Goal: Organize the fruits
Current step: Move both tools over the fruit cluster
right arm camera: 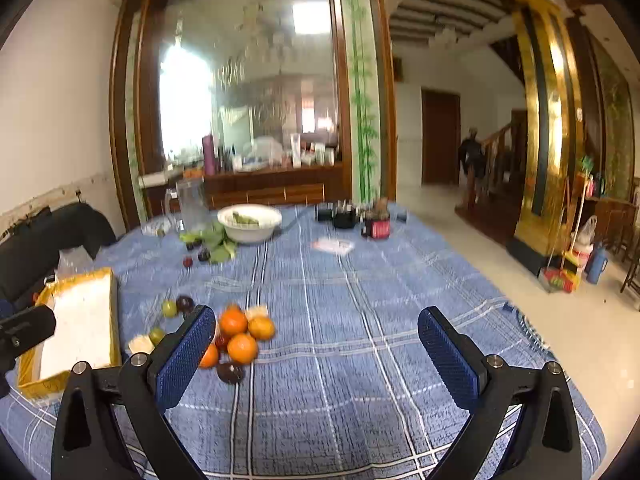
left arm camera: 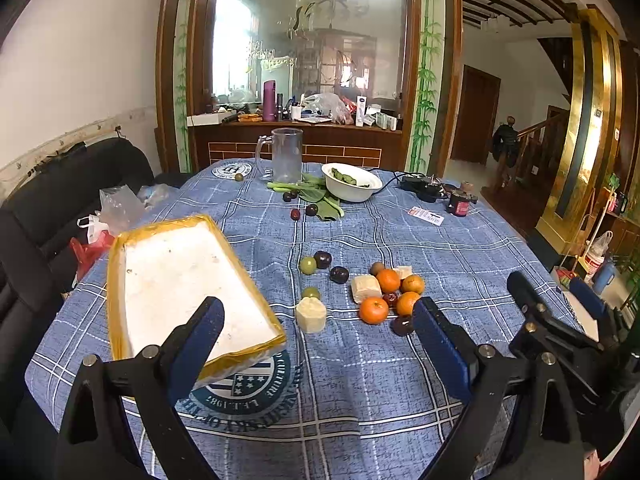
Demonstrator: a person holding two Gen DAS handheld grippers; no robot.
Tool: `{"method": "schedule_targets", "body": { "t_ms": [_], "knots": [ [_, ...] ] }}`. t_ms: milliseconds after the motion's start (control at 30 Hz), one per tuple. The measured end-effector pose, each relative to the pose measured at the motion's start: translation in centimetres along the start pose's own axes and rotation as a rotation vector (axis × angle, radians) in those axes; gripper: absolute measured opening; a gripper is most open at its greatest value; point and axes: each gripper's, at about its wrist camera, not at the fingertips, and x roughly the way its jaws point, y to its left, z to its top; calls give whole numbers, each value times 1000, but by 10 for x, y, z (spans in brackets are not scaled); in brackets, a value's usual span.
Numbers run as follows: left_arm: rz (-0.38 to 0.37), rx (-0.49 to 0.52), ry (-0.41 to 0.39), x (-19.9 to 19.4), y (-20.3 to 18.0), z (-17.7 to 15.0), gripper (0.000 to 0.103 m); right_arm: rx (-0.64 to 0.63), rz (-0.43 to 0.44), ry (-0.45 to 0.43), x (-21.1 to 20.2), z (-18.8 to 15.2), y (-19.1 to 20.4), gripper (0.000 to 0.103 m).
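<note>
Both wide apart: left hand-held gripper (left arm camera: 318, 330), right hand-held gripper (right arm camera: 316, 344), empty, above tablecloth (right arm camera: 360, 380).

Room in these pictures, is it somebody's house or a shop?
Most likely a home's dining room: a table with a blue checked tablecloth holding loose oranges and a bowl of greens, a cluttered wooden sideboard behind, and a staircase.

An upside-down crest (left arm camera: 248, 384) is printed on the tablecloth (left arm camera: 360, 380). "1987" can just be read. Other lettering stays unreadable.

Wood-framed mirror (left arm camera: 308, 40), tiled floor (right arm camera: 540, 312)
</note>
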Motion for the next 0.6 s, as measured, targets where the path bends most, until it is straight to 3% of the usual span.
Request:
{"method": "schedule_targets", "body": {
  "t_ms": [233, 467, 600],
  "knots": [
    [-12, -21, 5, 1, 12, -2, 95, -29, 68, 104, 10, 1, 18, 102],
    [-9, -54, 26, 12, 28, -4, 95, -47, 68, 125, 18, -4, 32, 102],
    [2, -70, 35, 18, 38, -6, 95, -73, 110, 169, 27, -3, 47, 102]
  ]
}}
